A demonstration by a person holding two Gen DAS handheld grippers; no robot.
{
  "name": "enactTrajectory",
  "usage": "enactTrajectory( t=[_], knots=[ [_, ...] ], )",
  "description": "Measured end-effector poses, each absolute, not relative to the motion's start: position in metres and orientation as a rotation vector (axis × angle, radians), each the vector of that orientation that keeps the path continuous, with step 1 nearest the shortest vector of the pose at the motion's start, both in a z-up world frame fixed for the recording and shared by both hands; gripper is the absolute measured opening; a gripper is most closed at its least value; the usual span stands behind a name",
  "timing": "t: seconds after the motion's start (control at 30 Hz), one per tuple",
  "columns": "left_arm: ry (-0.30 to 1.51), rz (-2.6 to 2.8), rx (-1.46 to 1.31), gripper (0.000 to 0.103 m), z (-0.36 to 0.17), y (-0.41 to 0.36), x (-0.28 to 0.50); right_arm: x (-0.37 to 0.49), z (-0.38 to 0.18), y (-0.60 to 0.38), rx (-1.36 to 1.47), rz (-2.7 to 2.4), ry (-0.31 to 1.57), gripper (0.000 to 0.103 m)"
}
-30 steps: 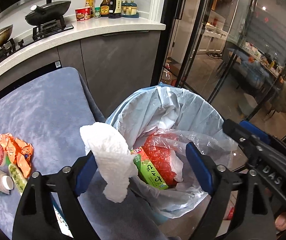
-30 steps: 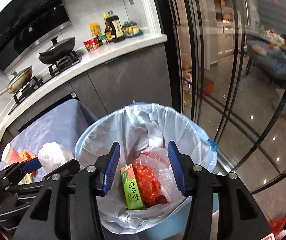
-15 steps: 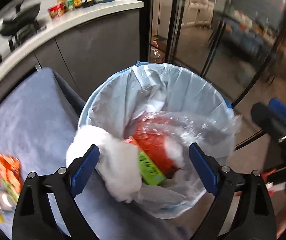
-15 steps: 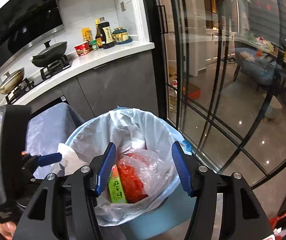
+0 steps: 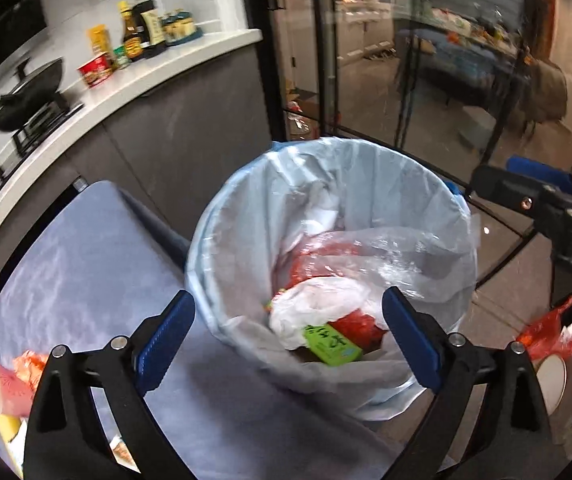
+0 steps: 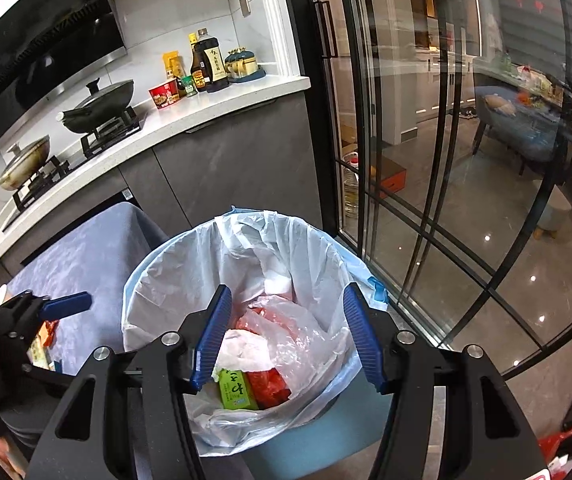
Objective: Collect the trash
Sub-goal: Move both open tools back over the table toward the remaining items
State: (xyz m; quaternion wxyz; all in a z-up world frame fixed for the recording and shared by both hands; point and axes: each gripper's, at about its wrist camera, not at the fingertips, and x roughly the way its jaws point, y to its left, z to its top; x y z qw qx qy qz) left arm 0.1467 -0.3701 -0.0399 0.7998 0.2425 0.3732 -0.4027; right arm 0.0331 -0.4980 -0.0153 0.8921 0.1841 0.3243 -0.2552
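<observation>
A blue trash bin with a pale plastic liner stands beside the cloth-covered table. Inside lie a crumpled white paper towel, a green carton and red wrappers. My left gripper is open and empty, over the bin's near rim. My right gripper is open and empty above the bin; it also shows at the right in the left wrist view. More trash lies on the table at the far left.
The blue-grey table cloth sits left of the bin. A kitchen counter with pans, bottles and a noodle cup runs behind. Glass doors stand to the right. Red wrappers lie on the floor.
The white paper towel left my left gripper and dropped into the bin. The left gripper moved over the bin. The right gripper stayed open above it.
</observation>
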Motion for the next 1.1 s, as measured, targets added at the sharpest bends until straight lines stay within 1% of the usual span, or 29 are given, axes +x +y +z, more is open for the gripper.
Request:
enactTrajectory(
  t=[0.2, 0.37, 0.6, 0.87, 1.1],
  knots=[
    [0.786, -0.77, 0.403, 0.09, -0.02, -0.33, 0.151, 0.033, -0.011, -0.488, 0.389, -0.498, 0.665, 0.057],
    [0.8, -0.665, 0.312, 0.09, -0.013, -0.282, 0.146, 0.035, -0.002, -0.458, 0.342, -0.442, 0.665, 0.057],
    [0.851, -0.46, 0.21, 0.09, -0.017, -0.189, 0.142, 0.046, -0.002, -0.387, 0.289, -0.304, 0.691, 0.059],
    [0.903, -0.252, 0.119, 0.091, -0.029, -0.075, 0.145, 0.066, -0.017, -0.296, 0.262, -0.137, 0.752, 0.059],
    [0.919, -0.173, 0.104, 0.091, -0.041, -0.011, 0.145, 0.1, -0.036, -0.237, 0.209, -0.069, 0.804, 0.059]
  ],
)
